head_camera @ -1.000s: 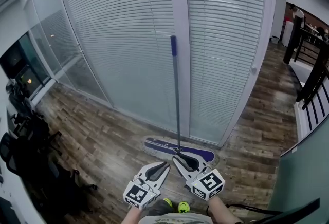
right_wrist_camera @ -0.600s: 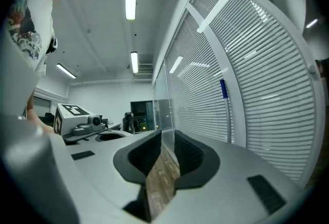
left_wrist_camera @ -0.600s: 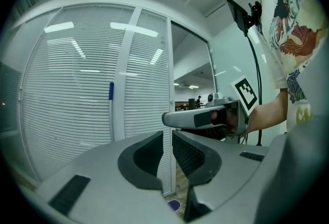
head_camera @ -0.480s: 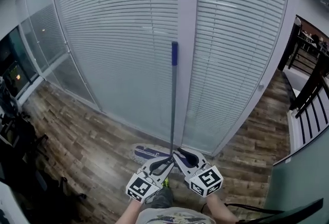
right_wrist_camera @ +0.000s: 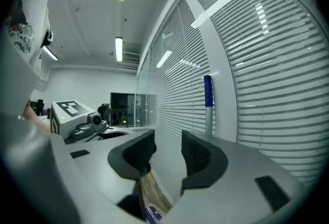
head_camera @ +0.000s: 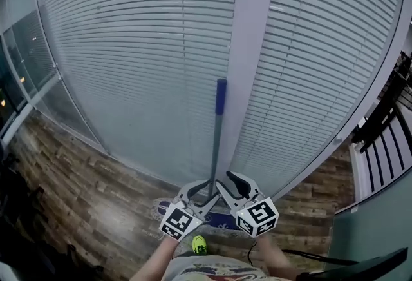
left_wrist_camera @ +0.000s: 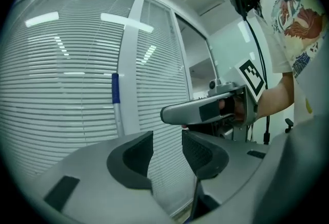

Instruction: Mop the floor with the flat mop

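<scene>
The flat mop leans upright against the blind-covered glass wall, its grey pole (head_camera: 213, 151) topped by a blue grip (head_camera: 220, 95). Its blue mop head (head_camera: 217, 222) lies on the floor, mostly hidden behind my grippers. My left gripper (head_camera: 199, 194) sits just left of the pole's lower part and my right gripper (head_camera: 229, 184) just right of it. Both have just been opening, and nothing lies between either pair of jaws. In the left gripper view (left_wrist_camera: 167, 146) the pole (left_wrist_camera: 117, 110) stands left of the jaws. In the right gripper view (right_wrist_camera: 168, 148) the pole (right_wrist_camera: 208, 107) stands to their right.
A white pillar (head_camera: 254, 48) divides the blinds behind the mop. Wood-plank floor (head_camera: 71, 183) spreads to the left. A black railing (head_camera: 386, 125) stands at the right edge. The person's yellow-green shoe (head_camera: 199, 245) is below the grippers.
The person has stepped closer to the wall, so it fills the view. Both grippers moved forward to either side of the mop pole, and their jaws went from shut to open.
</scene>
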Tool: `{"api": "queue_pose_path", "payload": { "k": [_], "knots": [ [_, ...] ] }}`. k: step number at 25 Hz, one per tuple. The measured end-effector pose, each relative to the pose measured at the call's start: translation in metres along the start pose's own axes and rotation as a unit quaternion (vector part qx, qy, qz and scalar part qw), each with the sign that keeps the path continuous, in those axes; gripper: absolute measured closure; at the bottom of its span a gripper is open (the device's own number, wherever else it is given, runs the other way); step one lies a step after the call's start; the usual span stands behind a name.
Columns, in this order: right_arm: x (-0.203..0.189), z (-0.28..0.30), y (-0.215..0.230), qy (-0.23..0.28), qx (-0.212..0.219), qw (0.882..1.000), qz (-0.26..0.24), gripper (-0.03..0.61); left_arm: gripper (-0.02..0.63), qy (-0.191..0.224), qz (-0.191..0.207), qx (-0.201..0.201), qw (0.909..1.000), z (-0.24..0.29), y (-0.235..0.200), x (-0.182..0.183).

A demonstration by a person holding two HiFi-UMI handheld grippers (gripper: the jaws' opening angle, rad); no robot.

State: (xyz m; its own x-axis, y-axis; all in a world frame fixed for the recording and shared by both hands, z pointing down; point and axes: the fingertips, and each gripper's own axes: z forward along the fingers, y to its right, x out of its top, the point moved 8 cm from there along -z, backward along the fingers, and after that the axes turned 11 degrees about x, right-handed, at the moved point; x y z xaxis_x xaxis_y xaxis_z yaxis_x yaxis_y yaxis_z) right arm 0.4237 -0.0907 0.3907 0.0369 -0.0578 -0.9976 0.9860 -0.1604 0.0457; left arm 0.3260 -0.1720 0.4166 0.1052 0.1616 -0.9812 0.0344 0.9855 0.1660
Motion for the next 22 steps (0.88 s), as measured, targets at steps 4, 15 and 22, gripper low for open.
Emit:
{"api": "queue_pose_path", "payload": {
  "k": [4, 15, 22],
  "knots": [
    [-0.008, 0.036, 0.033, -0.005, -0.018, 1.000, -0.001, 0.429, 0.423, -0.004, 0.009, -0.008, 0.9999, 0.038, -0.039, -0.017],
    [-0.007, 0.081, 0.104, -0.015, -0.051, 0.999, -0.010, 0.419, 0.385, -0.014, 0.045, 0.018, 0.9987, 0.147, -0.106, -0.035],
    [0.003, 0.073, 0.120, -0.030, -0.034, 0.999, -0.016, 0.419, 0.385, -0.019, 0.032, 0.041, 0.9985, 0.181, -0.106, -0.030]
  ]
}}
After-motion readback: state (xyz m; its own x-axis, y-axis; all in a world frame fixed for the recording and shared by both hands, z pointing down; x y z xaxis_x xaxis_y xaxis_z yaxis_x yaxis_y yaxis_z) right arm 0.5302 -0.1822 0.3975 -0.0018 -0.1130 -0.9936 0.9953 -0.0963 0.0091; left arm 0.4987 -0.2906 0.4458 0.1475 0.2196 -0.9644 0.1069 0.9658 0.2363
